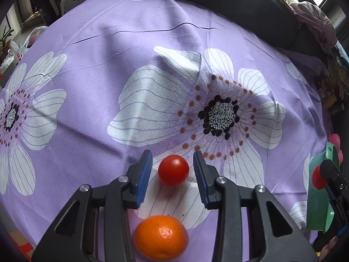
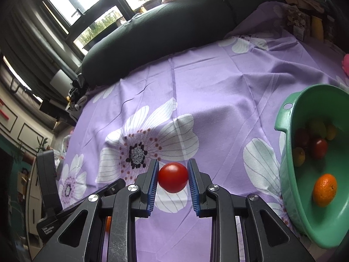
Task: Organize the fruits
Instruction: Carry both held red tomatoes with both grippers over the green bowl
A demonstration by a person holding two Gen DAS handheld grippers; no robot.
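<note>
Holding a red tomato (image 2: 173,177) between its pads, the right gripper (image 2: 173,180) has the green bowl (image 2: 285,128) at its 3 o'clock, while the left gripper (image 1: 172,172) gapes wide around another tomato (image 1: 173,170) on the cloth.

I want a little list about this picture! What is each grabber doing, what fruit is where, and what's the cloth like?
left gripper: open, fingers either side of a red tomato lying on the cloth, not squeezing it
right gripper: shut on a second red tomato, held above the cloth
orange: on the cloth, close under the left gripper
green bowl: right of the right gripper, tilted, holding an orange fruit and several small red and yellow fruits
cloth: purple with big white flowers, wrinkled
</note>
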